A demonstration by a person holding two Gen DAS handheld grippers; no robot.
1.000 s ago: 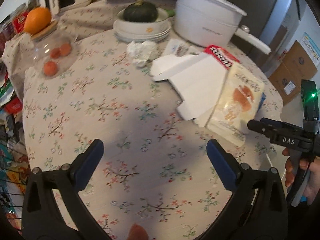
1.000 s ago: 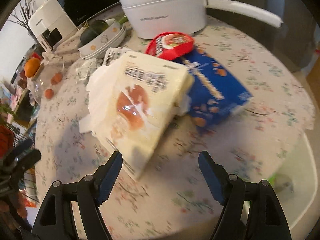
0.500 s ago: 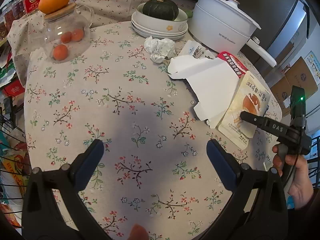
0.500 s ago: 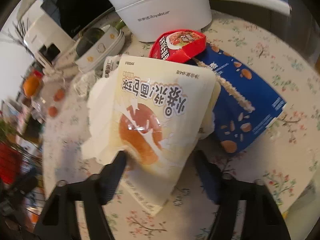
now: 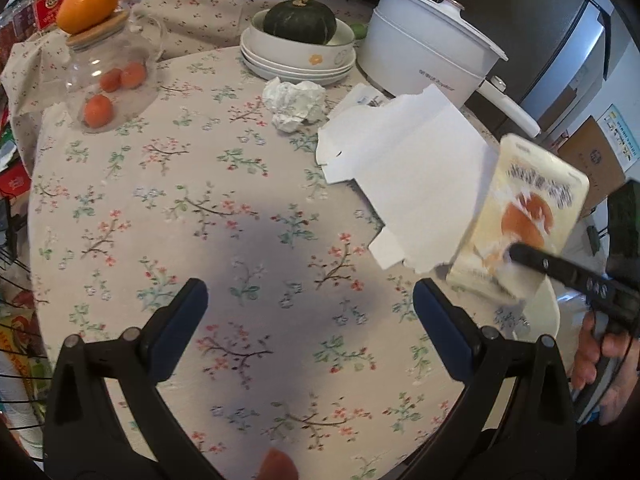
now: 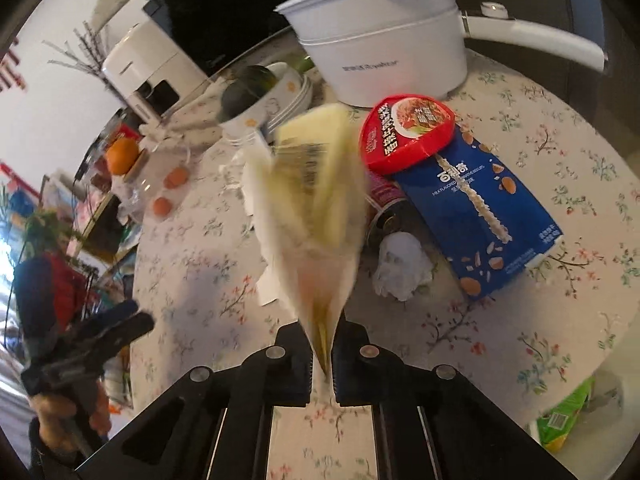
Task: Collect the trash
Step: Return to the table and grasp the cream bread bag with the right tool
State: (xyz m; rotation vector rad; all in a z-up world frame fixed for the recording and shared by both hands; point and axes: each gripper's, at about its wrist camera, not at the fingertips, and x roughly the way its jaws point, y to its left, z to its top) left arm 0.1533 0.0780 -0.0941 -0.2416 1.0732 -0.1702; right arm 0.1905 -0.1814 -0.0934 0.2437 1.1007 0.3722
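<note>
From my left view, my left tongs (image 5: 306,320) gape with nothing between them over the floral-clothed surface (image 5: 160,208). The flat cream plastic bread wrapper (image 5: 524,216) hangs right of the white electric pot (image 5: 428,56), lifted.

From my right view, my right tongs (image 6: 323,364) clench its bottom edge; it looks light, floppy and slick, its long axis pointing up toward the pot (image 6: 384,40).

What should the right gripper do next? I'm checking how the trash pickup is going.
Probably carry the cream bread wrapper clear of the table toward wherever trash goes; no bin shows. The right gripper is shut on the wrapper's bottom edge, and it hangs tilted above the white flattened carton. The left gripper is open with nothing between its jaws.
</note>
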